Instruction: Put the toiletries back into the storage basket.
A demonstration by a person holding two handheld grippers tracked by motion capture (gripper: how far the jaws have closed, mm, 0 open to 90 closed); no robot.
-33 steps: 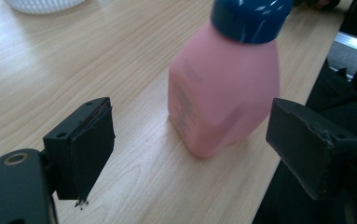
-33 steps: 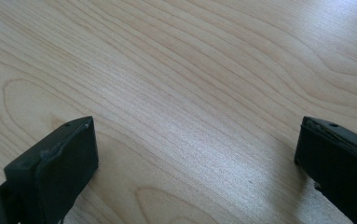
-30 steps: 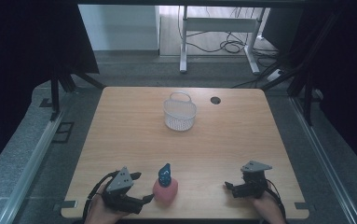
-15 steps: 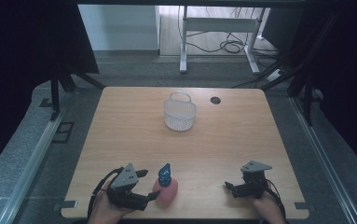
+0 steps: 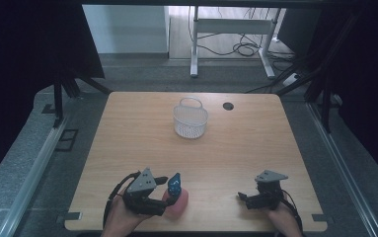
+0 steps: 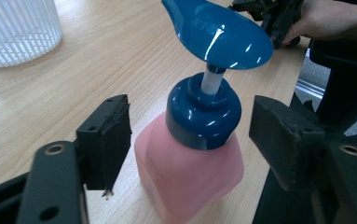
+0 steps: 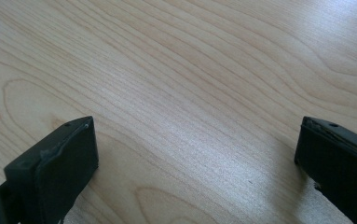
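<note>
Left gripper (image 6: 190, 140) now closer, jaws flanking pink pump bottle (image 6: 190, 172), untouched.

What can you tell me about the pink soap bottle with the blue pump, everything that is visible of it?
The pink translucent plastic bottle with a dark blue pump stands upright near the front edge of the light wooden table, on the person's left side. Its body is squarish with rounded corners. A dark blue glossy collar sits on top, a white stem rises from it, and a broad blue spout head crowns it. It stands between the open black tongs of the left gripper; a gap shows on each side, so they are not touching it.
</note>
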